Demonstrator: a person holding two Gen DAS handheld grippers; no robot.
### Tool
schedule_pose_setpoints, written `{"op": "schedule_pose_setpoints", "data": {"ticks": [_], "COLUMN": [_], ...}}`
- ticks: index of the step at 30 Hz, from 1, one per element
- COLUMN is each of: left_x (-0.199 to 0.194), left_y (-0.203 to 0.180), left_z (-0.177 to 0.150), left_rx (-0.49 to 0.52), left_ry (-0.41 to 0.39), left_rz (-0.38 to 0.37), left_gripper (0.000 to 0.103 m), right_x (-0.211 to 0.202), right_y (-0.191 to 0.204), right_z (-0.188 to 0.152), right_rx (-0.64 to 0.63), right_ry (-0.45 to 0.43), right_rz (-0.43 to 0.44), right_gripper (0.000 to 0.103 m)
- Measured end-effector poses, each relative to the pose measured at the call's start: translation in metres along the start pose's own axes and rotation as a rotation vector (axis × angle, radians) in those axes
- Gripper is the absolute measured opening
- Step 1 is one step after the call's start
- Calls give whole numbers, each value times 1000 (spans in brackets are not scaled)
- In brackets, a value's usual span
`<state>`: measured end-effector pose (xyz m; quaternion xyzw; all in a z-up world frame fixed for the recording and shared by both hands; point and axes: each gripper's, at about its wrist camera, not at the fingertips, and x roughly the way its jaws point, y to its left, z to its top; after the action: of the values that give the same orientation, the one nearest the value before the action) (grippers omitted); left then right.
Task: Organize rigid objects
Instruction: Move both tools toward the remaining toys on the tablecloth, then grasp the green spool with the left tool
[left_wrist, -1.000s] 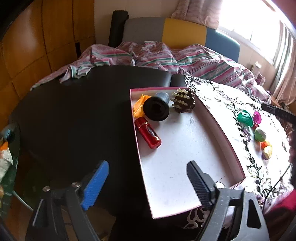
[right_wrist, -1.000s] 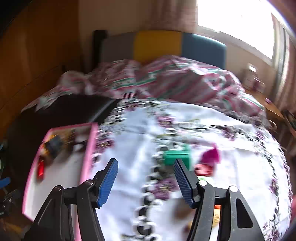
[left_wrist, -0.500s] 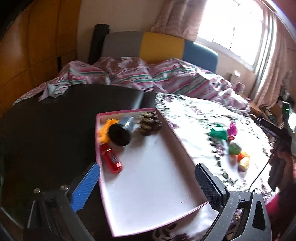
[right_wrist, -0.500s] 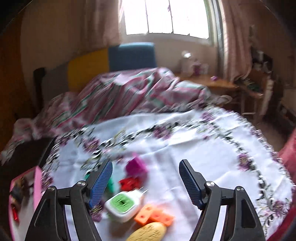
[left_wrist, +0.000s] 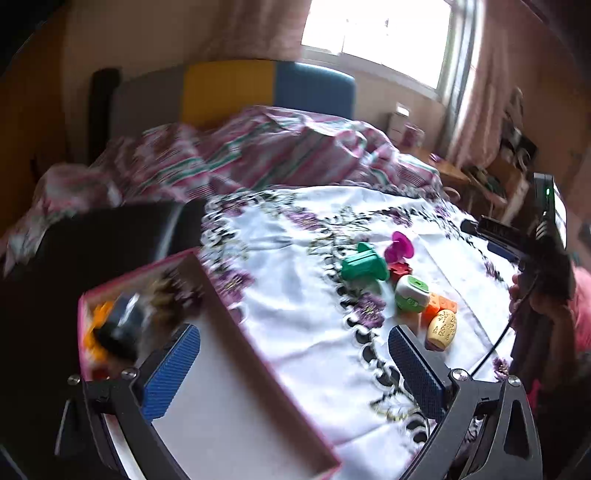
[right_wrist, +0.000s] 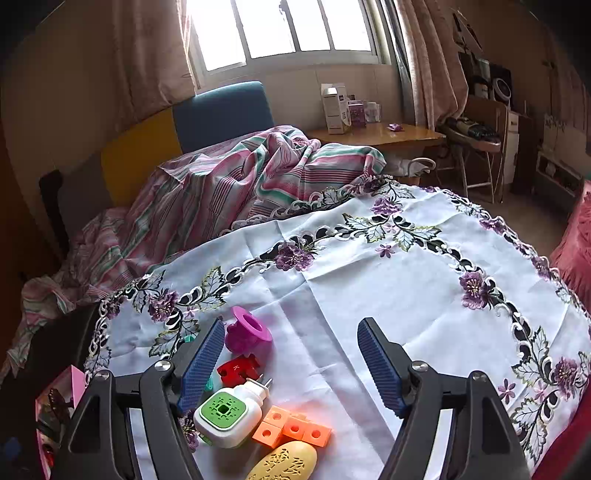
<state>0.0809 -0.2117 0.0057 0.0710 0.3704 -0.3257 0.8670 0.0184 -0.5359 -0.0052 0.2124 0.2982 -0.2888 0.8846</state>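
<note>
My left gripper (left_wrist: 291, 350) stands wide open and holds nothing, hovering over the right wall of the pink-rimmed box (left_wrist: 236, 332). In the box's far corner lie blurred orange, black and brown items (left_wrist: 122, 325). On the floral cloth sit a green piece (left_wrist: 364, 266), a magenta cup (left_wrist: 399, 249), a white-and-green plug-in (left_wrist: 412, 293), orange blocks (left_wrist: 441, 306) and a yellow oval (left_wrist: 442, 328). My right gripper (right_wrist: 291, 332) is open over bare cloth. The magenta cup (right_wrist: 245, 332), a red piece (right_wrist: 238, 369) and the plug-in (right_wrist: 225, 410) lie by its left finger.
A white embroidered tablecloth (right_wrist: 406, 266) covers the right part of the table, and dark bare tabletop (left_wrist: 92, 236) shows on the left. A striped blanket (right_wrist: 229, 184) lies on the bed behind. A person's hand (left_wrist: 524, 291) is at the right edge.
The left gripper swung right from above the box toward the toys and its jaws widened. The right gripper swung right past the green piece and its jaws widened too.
</note>
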Motion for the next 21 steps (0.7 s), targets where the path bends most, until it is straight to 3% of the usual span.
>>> {"op": "schedule_pose_setpoints", "data": {"ticks": [6,10,21], "left_x": [57,97,186], "left_y": [-29,-40,-80], "left_z": [30,49,81], "left_rx": [91,82,143], "left_ry": [73,136,244], "left_rz": [-55,-99,-120], "left_gripper": [103,103,103], "right_x": [5,11,20], "right_y": [-4,-8,-9], "right_z": [0,1,-1], "right_rx": [36,68,107], "right_ry": [38,69,128], "right_rz": [25,49,99], "right_gripper": [76,76,76]}}
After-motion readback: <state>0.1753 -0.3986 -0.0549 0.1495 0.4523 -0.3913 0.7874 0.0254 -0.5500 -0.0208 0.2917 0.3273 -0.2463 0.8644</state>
